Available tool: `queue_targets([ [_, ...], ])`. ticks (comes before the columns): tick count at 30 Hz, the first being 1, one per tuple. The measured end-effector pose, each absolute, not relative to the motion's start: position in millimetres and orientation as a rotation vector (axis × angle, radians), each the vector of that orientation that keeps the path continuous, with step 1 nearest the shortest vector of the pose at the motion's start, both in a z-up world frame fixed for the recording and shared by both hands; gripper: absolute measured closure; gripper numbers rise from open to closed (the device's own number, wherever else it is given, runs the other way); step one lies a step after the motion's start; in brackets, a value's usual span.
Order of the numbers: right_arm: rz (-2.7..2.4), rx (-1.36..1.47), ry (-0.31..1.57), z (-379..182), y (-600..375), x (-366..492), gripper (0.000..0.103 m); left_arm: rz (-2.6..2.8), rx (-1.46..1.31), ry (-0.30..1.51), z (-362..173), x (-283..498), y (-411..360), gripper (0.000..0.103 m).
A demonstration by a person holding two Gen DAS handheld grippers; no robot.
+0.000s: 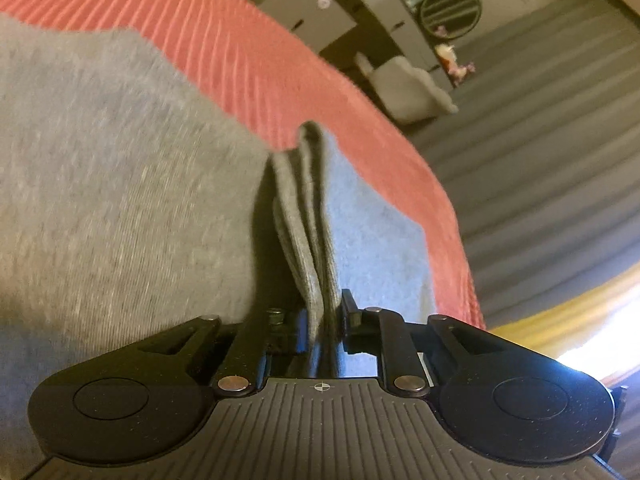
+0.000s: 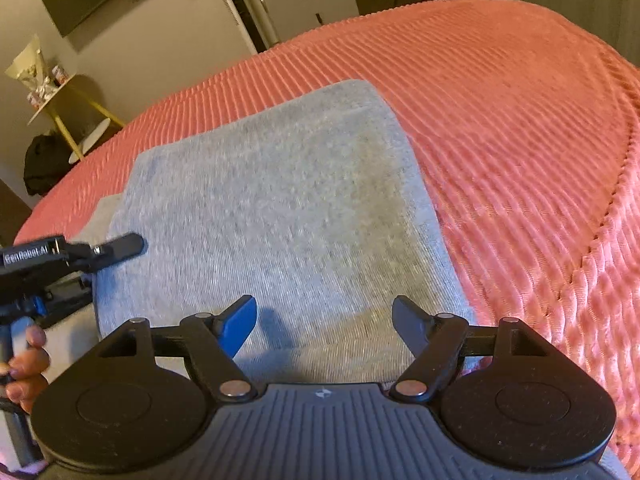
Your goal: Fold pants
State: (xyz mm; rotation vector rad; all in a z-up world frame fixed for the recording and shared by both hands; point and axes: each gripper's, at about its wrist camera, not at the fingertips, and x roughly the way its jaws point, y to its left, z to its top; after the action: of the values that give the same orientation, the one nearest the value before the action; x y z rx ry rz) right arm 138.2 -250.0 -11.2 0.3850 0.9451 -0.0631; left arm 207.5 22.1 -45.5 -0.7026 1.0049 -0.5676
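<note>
A: Item one: grey knit pants (image 2: pixel 280 216), folded into a thick rectangular pad. Location?

B: Lying flat near the middle of a coral-pink ribbed bedspread (image 2: pixel 500 120), nearer its left edge in the right wrist view. Bare bedspread to the right and on the far side.

A: Item two: left gripper (image 1: pixel 324 320), black, two-fingered. State?

B: Pressed nearly together, pinching a bunched ridge of several grey fabric layers at the left edge of the pad. Ridge raised above the flat cloth in the left wrist view. One black finger (image 2: pixel 120 246) lying over the pad's left edge in the right wrist view; a hand (image 2: pixel 24 360) on the handle below.

A: Item two, picture quality?

B: Left wrist view streaked with blur; fine detail of the weave lost.

A: Item three: right gripper (image 2: pixel 324 326), black with a blue pad. State?

B: Spread wide, nothing between the fingers. Hanging just above the near edge of the pad, apart from the cloth as far as visible.

A: Progress?

B: Judged well along: legs already doubled over, compact stack formed, corners roughly squared. A small grey flap jutting out at the left. Probably left: releasing the pinched edge, tucking that flap, smoothing the top. Whether another fold is intended, impossible to tell.
</note>
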Motion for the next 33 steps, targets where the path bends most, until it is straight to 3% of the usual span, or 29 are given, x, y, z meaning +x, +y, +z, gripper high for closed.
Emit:
queue_targets([
  [2, -0.077, 0.396, 0.949, -11.8, -251.7, 141.6, 0.027, -0.536, -0.656, 1.029, -50.5, 209.1, 15.8, 0.057],
  [5, -0.069, 0.401, 0.949, -12.5, -252.5, 141.1, 0.025, -0.583, -0.683, 1.031, -59.3, 211.7, 7.5, 0.038],
  [8, -0.066, 0.402, 0.946, -14.1, -251.5, 140.7, 0.025, -0.591, -0.674, 0.988, -63.0, 215.3, 1.8, 0.037],
  [10, -0.066, 0.398, 0.945, -12.1, -247.5, 138.9, 0.024, -0.595, -0.708, 0.964, -67.8, 217.1, 1.7, 0.039],
  [12, -0.064, 0.393, 0.941, -11.7, -245.8, 137.9, 0.024, -0.584, -0.709, 0.950, -69.2, 218.3, -2.1, 0.058],
  [13, -0.064, 0.390, 0.940, -11.7, -245.6, 137.6, 0.024, -0.567, -0.698, 0.955, -70.2, 218.5, -2.6, 0.085],
  [14, -0.064, 0.387, 0.938, -11.5, -245.1, 137.5, 0.024, -0.555, -0.697, 0.974, -72.8, 219.7, -3.4, 0.087],
  [20, -0.071, 0.342, 0.921, -7.3, -237.8, 135.0, 0.027, -0.572, -0.757, 0.892, -51.8, 209.1, 11.8, 0.088],
  [22, -0.079, 0.314, 0.913, -5.3, -235.1, 134.7, 0.040, -0.567, -0.737, 0.852, -32.5, 203.6, 19.0, 0.088],
  [24, -0.087, 0.296, 0.917, -5.4, -232.7, 135.4, 0.061, -0.563, -0.687, 0.840, -14.9, 198.3, 25.2, 0.088],
  [28, -0.096, 0.266, 0.946, -9.8, -227.7, 140.6, 0.065, -0.513, -0.573, 0.909, -1.8, 188.7, 34.2, 0.087],
  [31, -0.089, 0.228, 0.962, -12.1, -221.6, 143.8, 0.065, -0.370, -0.504, 0.931, -10.2, 188.8, 38.1, 0.078],
  [33, -0.080, 0.208, 0.959, -12.0, -218.2, 144.0, 0.064, -0.263, -0.453, 0.924, -13.0, 192.0, 41.8, 0.078],
])
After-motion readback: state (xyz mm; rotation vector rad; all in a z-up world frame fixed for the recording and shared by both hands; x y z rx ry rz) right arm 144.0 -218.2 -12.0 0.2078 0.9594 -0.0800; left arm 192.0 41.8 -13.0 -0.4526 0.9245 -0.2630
